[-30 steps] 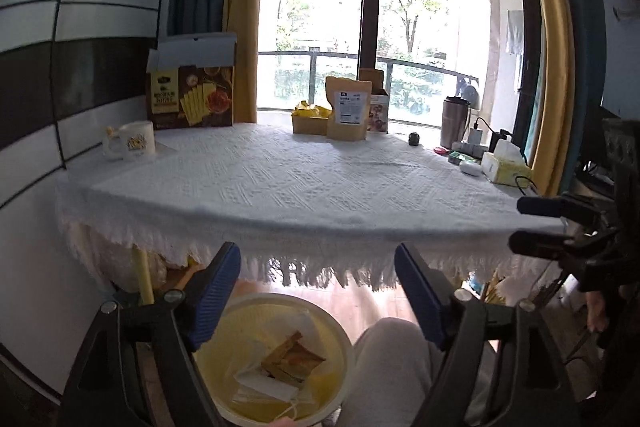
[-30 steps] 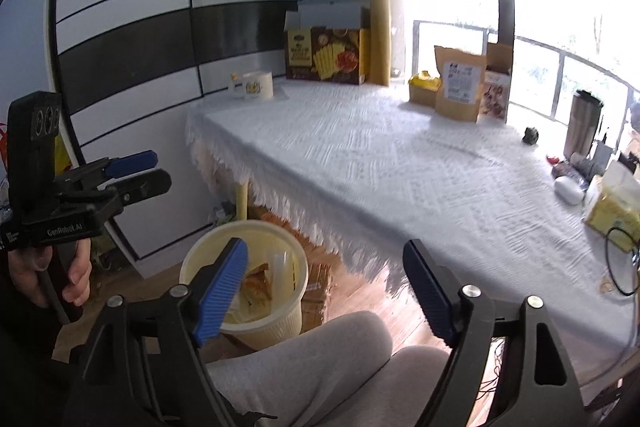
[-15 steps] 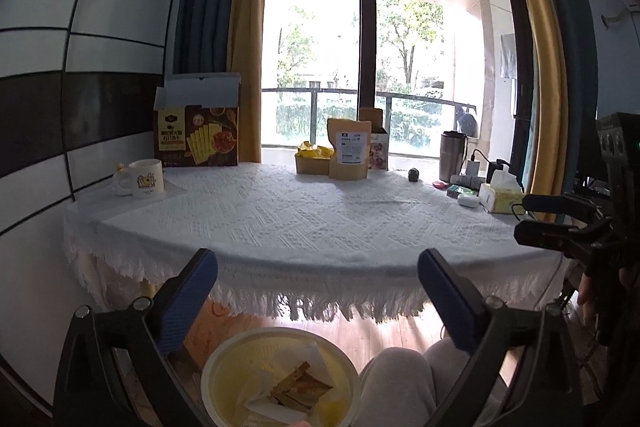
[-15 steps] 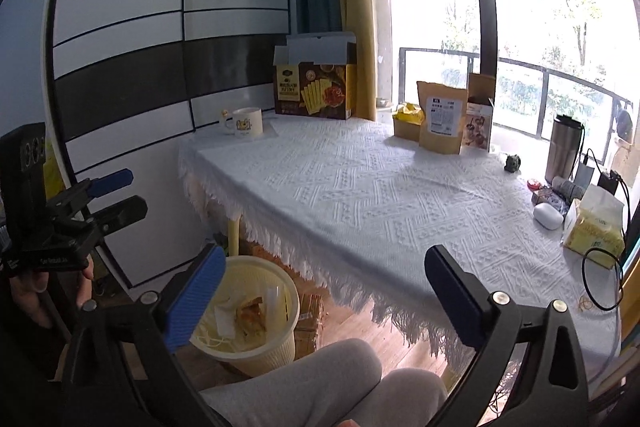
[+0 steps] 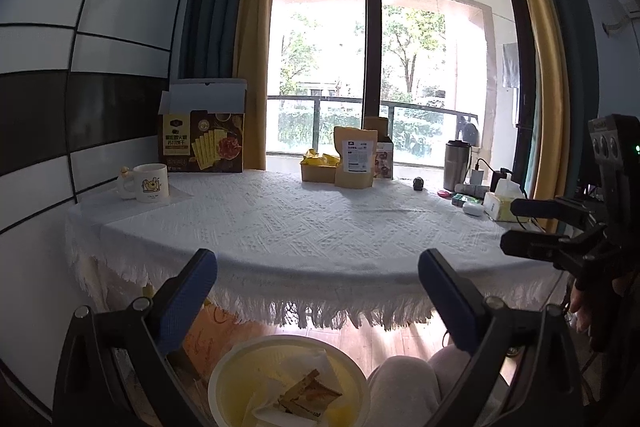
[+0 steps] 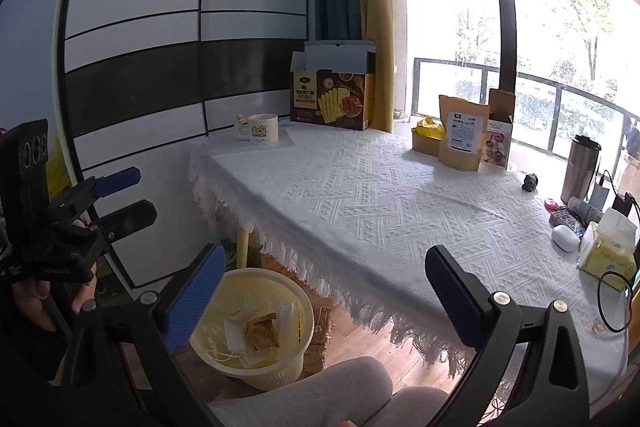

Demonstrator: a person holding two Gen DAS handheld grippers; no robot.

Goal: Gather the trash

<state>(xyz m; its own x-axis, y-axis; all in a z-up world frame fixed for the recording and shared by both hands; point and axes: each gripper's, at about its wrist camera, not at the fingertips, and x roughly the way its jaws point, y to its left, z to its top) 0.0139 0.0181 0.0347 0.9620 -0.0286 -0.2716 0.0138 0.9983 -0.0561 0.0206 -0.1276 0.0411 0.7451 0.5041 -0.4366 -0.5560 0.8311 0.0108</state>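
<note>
Trash (image 6: 260, 331) lies inside the yellow bin (image 6: 208, 343), below the surface (image 6: 360, 195) edge. Left claw (image 5: 316, 291) and right claw (image 6: 324, 291), just opened wide, hold nothing; apparently a drop is finished, so next comes finding further litter.

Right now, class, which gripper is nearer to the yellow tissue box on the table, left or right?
Right. The right gripper hovers open just off the table edge beside the tissue box. The left gripper hovers open beyond the table's opposite end, by the wall.
</note>
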